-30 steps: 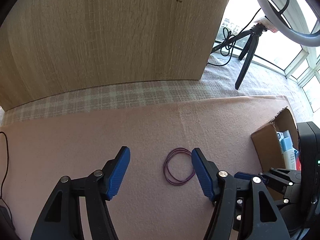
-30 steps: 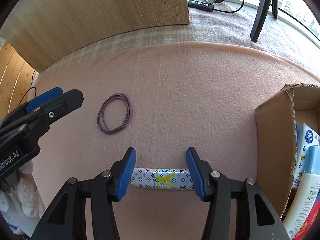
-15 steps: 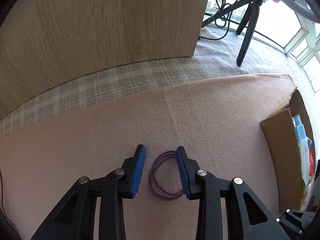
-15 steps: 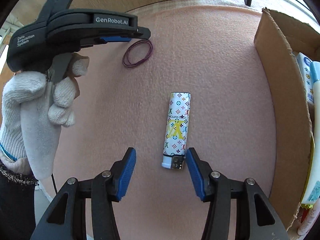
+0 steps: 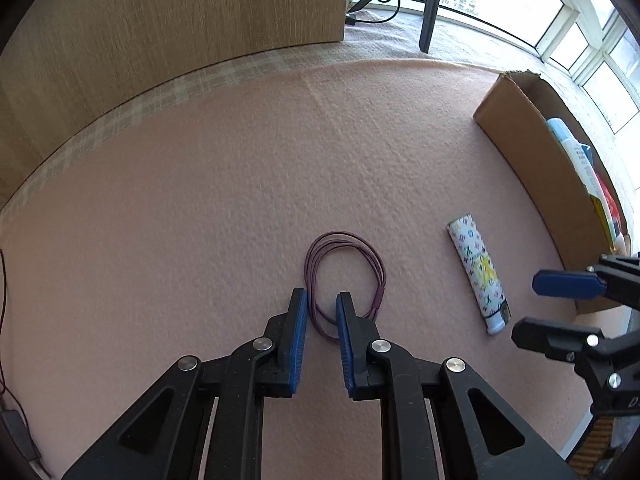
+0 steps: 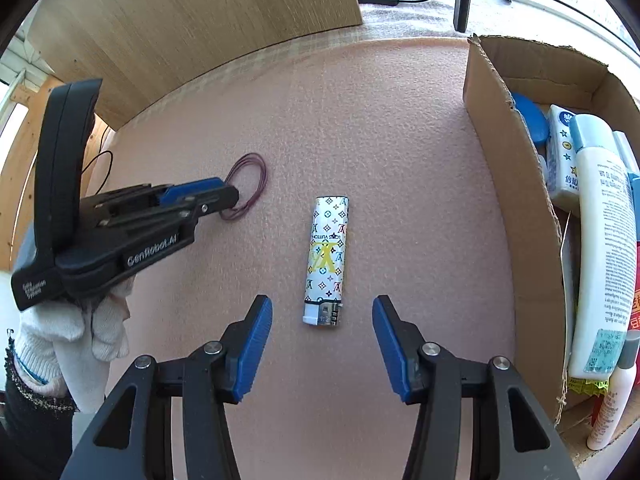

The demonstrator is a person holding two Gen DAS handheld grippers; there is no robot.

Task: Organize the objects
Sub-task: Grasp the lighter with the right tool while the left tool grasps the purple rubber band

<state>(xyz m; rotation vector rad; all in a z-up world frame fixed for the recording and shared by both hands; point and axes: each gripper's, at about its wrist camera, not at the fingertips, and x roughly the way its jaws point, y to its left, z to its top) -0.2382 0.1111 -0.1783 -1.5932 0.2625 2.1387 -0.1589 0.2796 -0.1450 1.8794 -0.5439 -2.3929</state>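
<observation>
Left wrist view: left gripper (image 5: 322, 312) jaws closing around near strand of purple hair tie (image 5: 345, 276), lying on pink table (image 5: 200, 220) w/ loop ahead. Right wrist view: right gripper (image 6: 322, 328) spread, empty; lighter (image 6: 327, 260) straight ahead, long axis along fingers, cardboard box (image 6: 508, 208) right.

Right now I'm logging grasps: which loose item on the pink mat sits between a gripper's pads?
The purple hair tie: one side of its loop lies between the closing left gripper pads. The patterned lighter lies ahead of the open right gripper.
</observation>
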